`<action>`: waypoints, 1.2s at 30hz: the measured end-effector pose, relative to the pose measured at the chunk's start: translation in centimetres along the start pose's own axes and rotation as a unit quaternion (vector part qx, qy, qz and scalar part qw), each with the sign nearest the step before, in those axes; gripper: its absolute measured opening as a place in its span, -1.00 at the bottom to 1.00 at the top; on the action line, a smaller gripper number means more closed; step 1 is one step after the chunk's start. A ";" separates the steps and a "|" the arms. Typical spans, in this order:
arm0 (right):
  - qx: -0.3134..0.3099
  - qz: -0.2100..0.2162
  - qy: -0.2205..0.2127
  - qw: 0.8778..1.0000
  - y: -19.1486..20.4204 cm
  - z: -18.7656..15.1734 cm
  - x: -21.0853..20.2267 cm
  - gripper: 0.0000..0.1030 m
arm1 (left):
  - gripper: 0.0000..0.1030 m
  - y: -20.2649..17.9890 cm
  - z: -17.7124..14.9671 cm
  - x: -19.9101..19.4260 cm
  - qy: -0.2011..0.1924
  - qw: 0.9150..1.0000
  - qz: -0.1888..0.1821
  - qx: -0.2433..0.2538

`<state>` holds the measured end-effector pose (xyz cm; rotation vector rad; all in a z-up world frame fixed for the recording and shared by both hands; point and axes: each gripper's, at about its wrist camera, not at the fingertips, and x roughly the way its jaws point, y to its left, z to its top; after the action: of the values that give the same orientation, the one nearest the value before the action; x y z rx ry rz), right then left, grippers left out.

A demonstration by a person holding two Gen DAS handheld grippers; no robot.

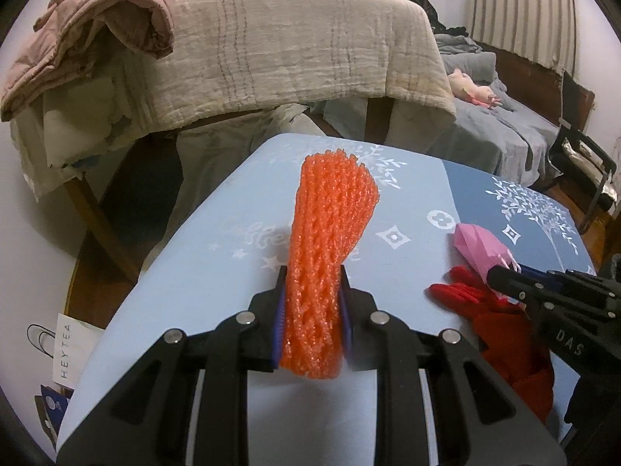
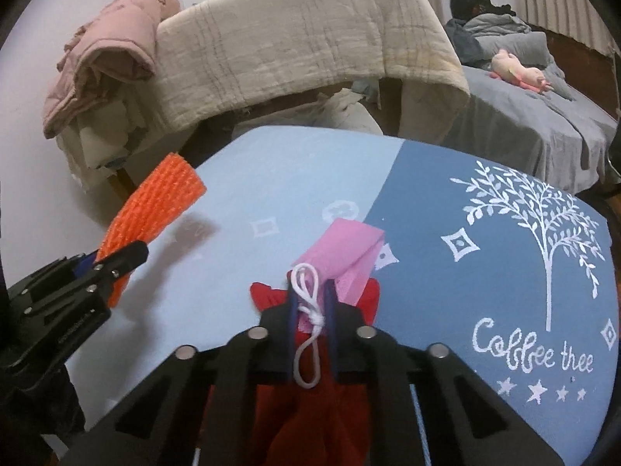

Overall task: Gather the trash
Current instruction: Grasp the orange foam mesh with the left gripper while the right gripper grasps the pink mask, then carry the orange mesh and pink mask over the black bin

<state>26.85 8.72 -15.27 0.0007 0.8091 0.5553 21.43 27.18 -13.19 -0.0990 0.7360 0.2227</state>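
Observation:
My left gripper is shut on an orange foam net sleeve and holds it above the blue tablecloth. The sleeve also shows in the right wrist view, with the left gripper at the far left. My right gripper is shut on a small pink paper bag by its top, next to its white string handle. The pink bag and right gripper show at the right of the left wrist view. A red cloth lies under the right gripper.
The table's far edge faces a chair draped with a beige blanket and a pink jacket. A bed with grey bedding and a pink plush toy stands at the right. A white paper bag stands on the floor at the left.

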 end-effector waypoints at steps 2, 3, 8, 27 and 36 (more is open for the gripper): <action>0.001 0.003 -0.008 1.000 -0.1 0.2 -0.6 -0.83 | -0.58 -0.2 0.0 -0.4 -0.003 1.000 0.000 0.003; 0.001 0.004 -0.011 1.000 -0.1 0.3 -0.8 -0.83 | -0.58 -0.4 0.1 -0.6 -0.005 1.000 -0.001 0.004; 0.005 0.006 -0.033 0.999 -0.6 0.6 -3.3 -0.83 | -0.58 -1.4 0.4 -2.0 -0.013 1.000 -0.005 0.006; 0.039 -0.019 -0.113 0.993 -5.4 -2.2 -16.3 -0.83 | -0.58 -10.6 0.1 -8.8 -0.043 0.996 -0.073 0.032; 0.052 -0.053 -0.139 0.987 -8.1 -4.4 -21.6 -0.83 | -0.58 -15.4 -0.9 -11.7 -0.057 0.992 -0.103 0.050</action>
<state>15.63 -9.27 -5.19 0.1284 0.5608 0.4010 16.05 10.07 -5.77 -0.0650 0.6165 -0.0056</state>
